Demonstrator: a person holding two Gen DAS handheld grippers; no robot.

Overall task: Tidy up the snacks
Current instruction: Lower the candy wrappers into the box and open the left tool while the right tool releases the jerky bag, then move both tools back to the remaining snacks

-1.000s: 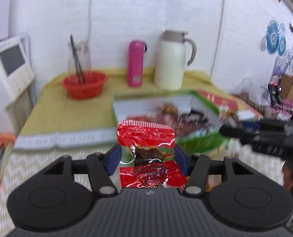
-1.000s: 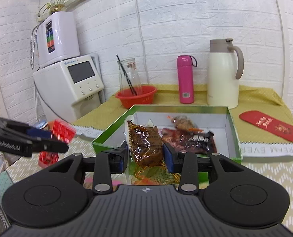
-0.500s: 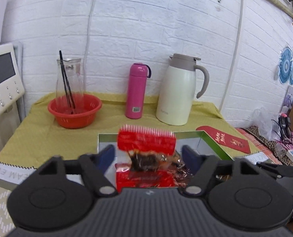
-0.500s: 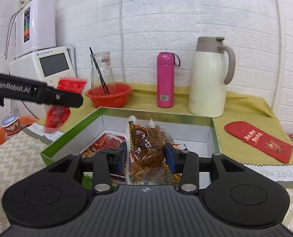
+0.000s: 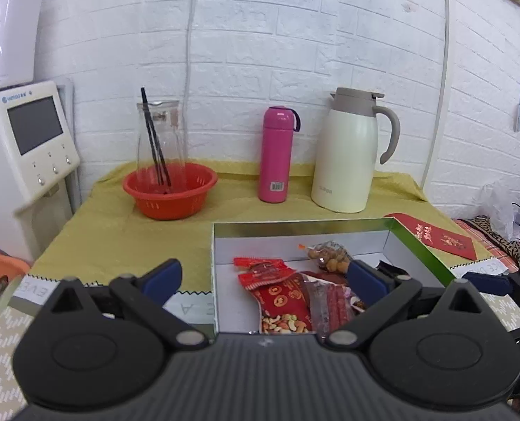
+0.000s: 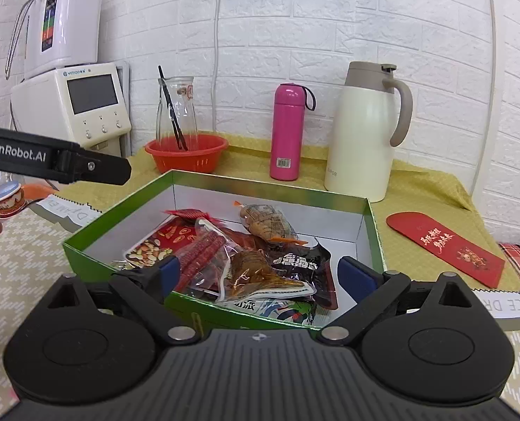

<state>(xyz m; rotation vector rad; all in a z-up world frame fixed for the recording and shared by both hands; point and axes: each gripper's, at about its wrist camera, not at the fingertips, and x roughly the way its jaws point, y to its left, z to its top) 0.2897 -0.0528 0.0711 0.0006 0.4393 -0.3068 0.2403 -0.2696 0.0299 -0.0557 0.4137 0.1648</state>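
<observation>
Both claws hover at the near edge of the green box (image 6: 373,231), and the snack packets (image 6: 245,256) lie loose inside it, ahead of and below the pads. The left gripper (image 5: 263,277) and right gripper (image 6: 258,275) are opening wide, nothing pinched (the right sits squarely over the pile, so it seems the nearer one).

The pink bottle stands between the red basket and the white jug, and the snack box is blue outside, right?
Not quite. The pink bottle does stand between the red basket and the white jug, but the snack box is green outside, as the right wrist view shows.
</observation>
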